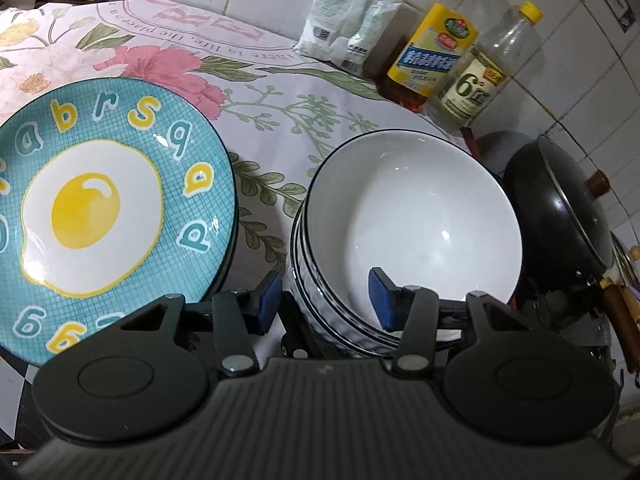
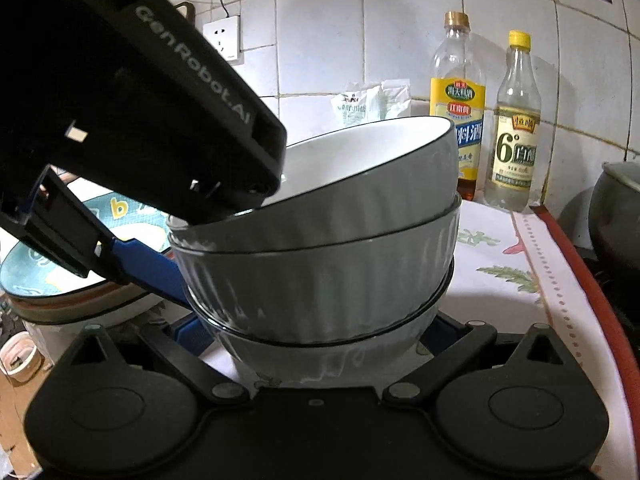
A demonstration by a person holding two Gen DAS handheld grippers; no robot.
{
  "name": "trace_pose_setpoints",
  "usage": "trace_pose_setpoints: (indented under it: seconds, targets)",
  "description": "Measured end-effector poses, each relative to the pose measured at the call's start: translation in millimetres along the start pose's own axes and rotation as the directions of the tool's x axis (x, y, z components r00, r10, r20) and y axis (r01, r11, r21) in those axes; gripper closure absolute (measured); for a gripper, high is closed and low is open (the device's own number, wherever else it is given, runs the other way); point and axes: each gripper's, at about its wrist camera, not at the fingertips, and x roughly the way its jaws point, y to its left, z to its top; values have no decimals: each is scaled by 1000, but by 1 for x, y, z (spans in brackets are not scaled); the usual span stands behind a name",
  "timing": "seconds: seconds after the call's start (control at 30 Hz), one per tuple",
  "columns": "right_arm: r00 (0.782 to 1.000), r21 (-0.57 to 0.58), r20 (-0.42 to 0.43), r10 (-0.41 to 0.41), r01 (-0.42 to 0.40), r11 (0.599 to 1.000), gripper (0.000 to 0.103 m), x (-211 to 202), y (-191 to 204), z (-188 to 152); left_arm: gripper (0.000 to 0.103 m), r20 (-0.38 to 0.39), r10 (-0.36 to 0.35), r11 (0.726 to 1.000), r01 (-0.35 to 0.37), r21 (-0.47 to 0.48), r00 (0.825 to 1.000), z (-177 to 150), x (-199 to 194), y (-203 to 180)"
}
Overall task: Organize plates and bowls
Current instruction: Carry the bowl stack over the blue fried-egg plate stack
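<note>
Three white ribbed bowls with dark rims sit nested on the flowered cloth, and the top bowl lies tilted in the stack. My left gripper straddles the stack's near rim. One blue pad is outside the wall and the other is inside the top bowl, with a small gap showing at the outer pad. In the right wrist view its lower finger runs along the middle bowl. My right gripper hugs the bottom bowl from both sides. A teal plate with a fried-egg picture lies to the left on other plates.
Two bottles and white packets stand by the tiled wall behind the bowls. A black wok with a wooden handle sits close on the right. The table's red-trimmed edge runs along the right.
</note>
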Motion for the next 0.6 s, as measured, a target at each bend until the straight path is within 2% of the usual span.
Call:
trace_pose_setpoints:
  seconds: [0.2, 0.37, 0.6]
  targets:
    - [1000, -20, 15, -4, 4, 1000, 0, -21, 2, 10, 61, -9, -26, 999, 27, 47, 1000, 3, -20, -9]
    - [999, -21, 44, -3, 4, 1000, 0, -37, 5, 22, 60, 28, -34, 997, 32, 77, 999, 3, -42, -16]
    - [998, -74, 53, 34, -30, 997, 0, -53, 23, 48, 60, 58, -48, 998, 47, 32, 997, 11, -79, -4]
